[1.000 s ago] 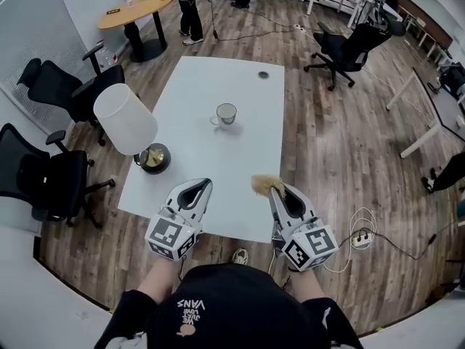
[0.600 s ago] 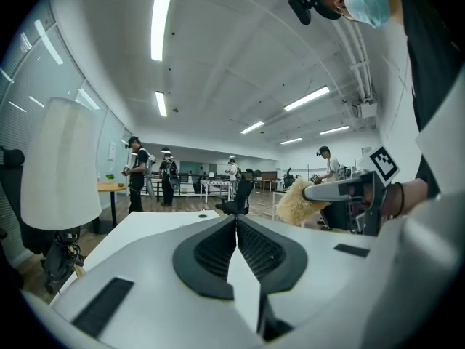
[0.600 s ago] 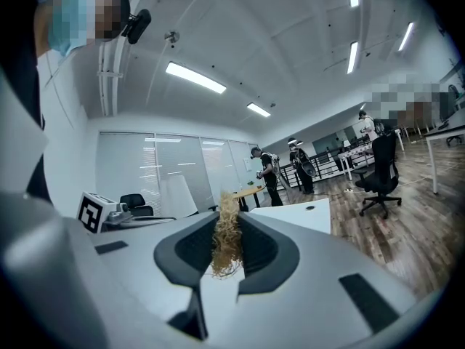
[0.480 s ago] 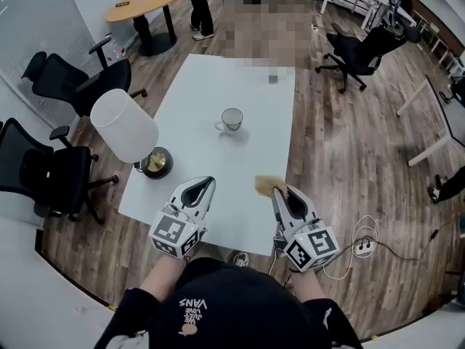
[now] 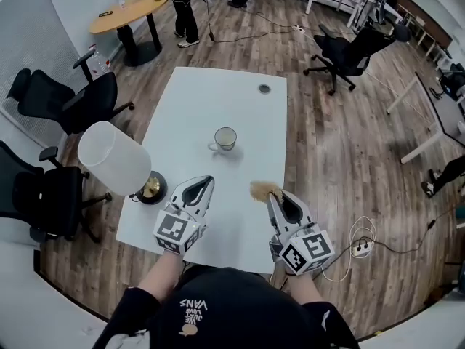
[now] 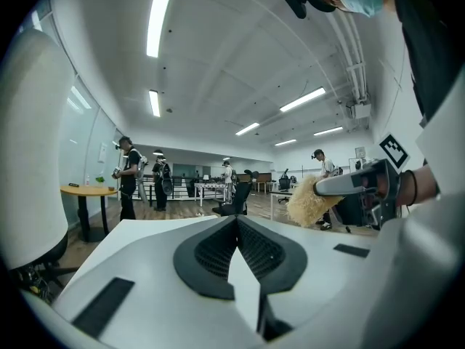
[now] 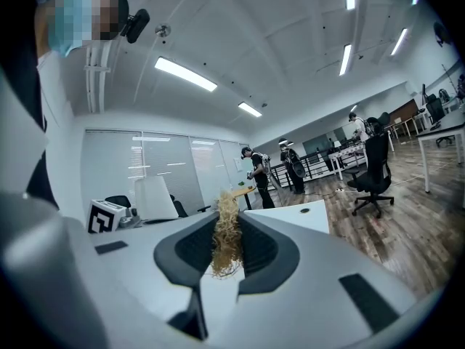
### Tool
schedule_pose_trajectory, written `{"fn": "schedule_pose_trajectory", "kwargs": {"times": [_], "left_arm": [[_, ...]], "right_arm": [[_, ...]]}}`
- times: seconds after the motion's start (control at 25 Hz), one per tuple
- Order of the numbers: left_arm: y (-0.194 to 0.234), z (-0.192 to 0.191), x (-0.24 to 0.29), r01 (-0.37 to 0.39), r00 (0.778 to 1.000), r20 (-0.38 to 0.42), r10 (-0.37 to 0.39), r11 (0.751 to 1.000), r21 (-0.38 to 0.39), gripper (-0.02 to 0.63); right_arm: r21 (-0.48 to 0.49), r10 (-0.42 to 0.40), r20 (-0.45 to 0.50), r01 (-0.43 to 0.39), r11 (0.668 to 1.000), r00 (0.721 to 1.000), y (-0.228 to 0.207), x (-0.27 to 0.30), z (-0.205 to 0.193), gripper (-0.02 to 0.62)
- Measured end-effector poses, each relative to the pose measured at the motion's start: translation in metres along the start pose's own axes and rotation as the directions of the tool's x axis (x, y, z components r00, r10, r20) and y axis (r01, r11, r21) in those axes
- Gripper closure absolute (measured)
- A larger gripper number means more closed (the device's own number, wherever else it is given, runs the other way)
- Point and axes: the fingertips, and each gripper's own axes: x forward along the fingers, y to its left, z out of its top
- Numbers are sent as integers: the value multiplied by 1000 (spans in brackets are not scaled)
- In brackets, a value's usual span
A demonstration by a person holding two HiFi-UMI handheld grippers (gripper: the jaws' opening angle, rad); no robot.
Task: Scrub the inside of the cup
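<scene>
While the cup (image 5: 225, 138) stands untouched, left claw (image 5: 205, 183) closed empty, right claw (image 5: 271, 193) pinching straw-coloured scrubber (image 5: 259, 189), "VANS" on black top (image 5: 218, 304).

you are standing in an open-plan office. a long white table (image 5: 240, 100) stretches ahead of the jaws of your left gripper (image 5: 206, 182) and right gripper (image 5: 272, 195), on a wood-plank floor (image 5: 341, 166). black swivel chairs (image 5: 69, 97) sit left of the left jaws; another swivel chair (image 5: 347, 46) stands far ahead, right of the right jaws. a round wooden meeting table (image 5: 131, 11) is far ahead to the left, with people (image 6: 128, 177) standing by it. strip lights (image 6: 160, 17) line the white ceiling, and glazed wall panels (image 7: 138, 169) run left of the right jaws.
</scene>
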Motion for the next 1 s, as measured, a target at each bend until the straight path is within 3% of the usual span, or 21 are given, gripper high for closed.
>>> {"fn": "schedule_pose_trajectory", "kwargs": {"times": [0.4, 1.0], "left_arm": [[37, -16, 50, 38, 999, -19, -39, 998, -51, 595], [85, -46, 95, 40, 996, -74, -44, 997, -58, 594]], "right_arm": [[15, -34, -29, 35, 999, 999, -27, 45, -4, 525], [41, -34, -82, 37, 998, 996, -51, 106, -23, 525]]}}
